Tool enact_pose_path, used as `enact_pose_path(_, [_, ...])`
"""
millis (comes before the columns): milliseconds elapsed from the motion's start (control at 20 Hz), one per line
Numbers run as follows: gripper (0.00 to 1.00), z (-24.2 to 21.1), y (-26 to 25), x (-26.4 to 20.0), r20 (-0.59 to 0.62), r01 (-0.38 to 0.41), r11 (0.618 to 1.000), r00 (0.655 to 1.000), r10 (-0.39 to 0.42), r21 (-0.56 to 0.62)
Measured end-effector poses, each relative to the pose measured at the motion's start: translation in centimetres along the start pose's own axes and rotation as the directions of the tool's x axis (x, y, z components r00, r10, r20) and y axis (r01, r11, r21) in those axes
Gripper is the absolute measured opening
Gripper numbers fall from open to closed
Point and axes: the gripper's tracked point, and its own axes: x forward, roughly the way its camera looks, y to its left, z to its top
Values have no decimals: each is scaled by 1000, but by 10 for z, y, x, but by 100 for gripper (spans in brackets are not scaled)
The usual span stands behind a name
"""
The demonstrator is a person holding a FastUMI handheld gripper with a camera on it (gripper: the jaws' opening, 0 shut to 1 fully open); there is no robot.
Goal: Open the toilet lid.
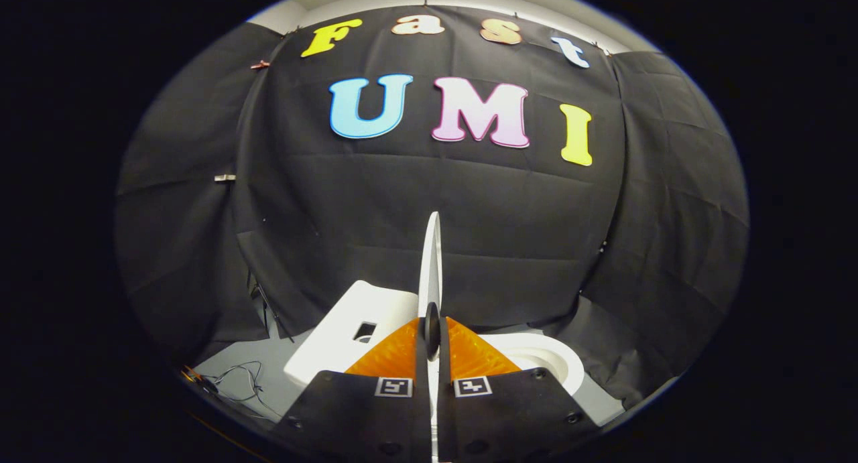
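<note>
hand-held gripper [432, 342]: clamped on toilet lid [430, 269] edge | lid: upright | toilet bowl [546, 359]: uncovered, contents hidden

Claw [432, 356] sat low & centre, its two fingers [395, 356] close together w/ the toilet lid [430, 262] between them, both pressing its edge. Lid stood upright, edge-on, rising straight up from btwn the fingers toward the booth wall behind. Toilet tank [348, 329] lay left of the lid, just beyond the left finger. Toilet seat [543, 359] & bowl opening lay right of the lid, beyond the right finger. All stood on the floor [268, 369]. Loose cable [234, 379] lay on the floor further left, well apart from the tank. Wall cloth ran behind everything & wrapped round both sides.
</note>
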Motion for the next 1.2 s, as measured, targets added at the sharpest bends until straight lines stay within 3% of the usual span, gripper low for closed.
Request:
enact_pose_path(350, [8,-4,59,3,-8,-64,995,998,63,-75])
enact_pose_path(650, [10,-3,50,-2,3,-18,998,1000,18,-68])
enact_pose_path(800, [19,5,47,-7,33,-25,999,999,26,-24])
enact_pose_path(850, [24,8,45,-9,40,-25,999,999,26,-30])
enact_pose_path(1050, [100,7,49,-18,24,-56,998,998,57,-39])
enact_pose_path(1200, [98,12,47,-24,36,-75,996,996,77,-53])
